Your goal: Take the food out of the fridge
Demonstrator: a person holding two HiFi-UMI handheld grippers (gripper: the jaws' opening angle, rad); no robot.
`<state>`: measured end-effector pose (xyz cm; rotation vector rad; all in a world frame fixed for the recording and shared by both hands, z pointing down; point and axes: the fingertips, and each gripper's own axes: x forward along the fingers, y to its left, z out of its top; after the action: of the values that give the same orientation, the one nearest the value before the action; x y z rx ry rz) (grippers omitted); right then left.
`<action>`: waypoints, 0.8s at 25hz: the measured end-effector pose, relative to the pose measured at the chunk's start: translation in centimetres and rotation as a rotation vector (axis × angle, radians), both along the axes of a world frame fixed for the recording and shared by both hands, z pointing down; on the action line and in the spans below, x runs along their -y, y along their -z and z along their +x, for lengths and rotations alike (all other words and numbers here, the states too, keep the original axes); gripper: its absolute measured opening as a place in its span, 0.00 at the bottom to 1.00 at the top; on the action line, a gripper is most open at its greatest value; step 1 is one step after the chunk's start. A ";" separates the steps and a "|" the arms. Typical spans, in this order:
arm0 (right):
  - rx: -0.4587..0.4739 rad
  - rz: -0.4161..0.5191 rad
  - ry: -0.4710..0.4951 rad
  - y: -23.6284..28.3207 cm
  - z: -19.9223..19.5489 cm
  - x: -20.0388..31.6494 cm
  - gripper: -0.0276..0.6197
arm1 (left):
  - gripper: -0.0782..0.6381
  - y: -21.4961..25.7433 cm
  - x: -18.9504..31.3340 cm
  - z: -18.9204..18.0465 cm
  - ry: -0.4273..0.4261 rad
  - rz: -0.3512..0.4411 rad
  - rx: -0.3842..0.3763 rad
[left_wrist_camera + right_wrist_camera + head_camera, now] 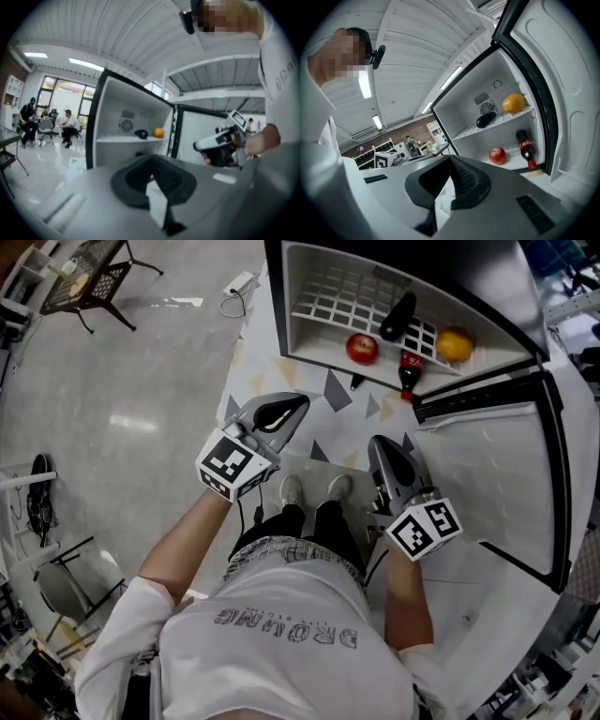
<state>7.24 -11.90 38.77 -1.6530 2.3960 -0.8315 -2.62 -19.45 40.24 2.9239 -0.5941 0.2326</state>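
The food sits inside the open fridge (300,287), well apart from both of my grippers. On the wire shelf (328,304) I see a dark eggplant (398,315), with an orange (454,343) to its right near the hinge side. Below the shelf, on the fridge floor, a red apple (362,348) rests just beside a cola bottle (409,371), which lies on its side with its red cap pointing out toward the front edge. The fridge door (487,474) is swung wide open at my right.

The left gripper (289,407) has its jaws closed together with nothing between them, and it hangs over the patterned floor mat (337,404) in front of the fridge. The right gripper (382,448) also has its jaws brought together and empty. It points toward the fridge opening, close to the door.
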 end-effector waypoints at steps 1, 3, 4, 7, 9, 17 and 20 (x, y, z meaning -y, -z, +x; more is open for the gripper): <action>0.004 -0.002 0.002 -0.1 0.2 0.3 0.03 | 0.12 0.0 0.3 0.3 0.001 0.003 -0.001; 0.009 -0.006 0.006 -0.4 0.7 0.9 0.03 | 0.12 -0.1 1.0 1.0 0.005 0.008 0.002; 0.010 -0.007 0.009 -0.6 1.0 1.2 0.03 | 0.12 -0.4 1.3 1.3 0.008 0.010 0.008; 0.011 -0.010 0.021 -1.0 1.9 2.1 0.03 | 0.12 -1.7 2.2 2.2 0.016 0.004 0.046; 0.017 -0.010 0.032 -1.3 2.4 2.6 0.03 | 0.12 -2.2 2.8 3.1 0.016 0.008 0.055; 0.059 -0.010 0.069 -2.3 4.7 4.7 0.03 | 0.12 -4.7 5.0 7.0 0.028 0.020 0.101; 0.061 -0.015 0.088 -2.7 5.2 5.4 0.03 | 0.12 -5.8 6.0 8.2 0.035 0.021 0.120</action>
<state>12.40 -17.33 41.47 -1.5136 2.4427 -0.9013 5.54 -25.49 46.06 2.9324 -0.6679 0.4031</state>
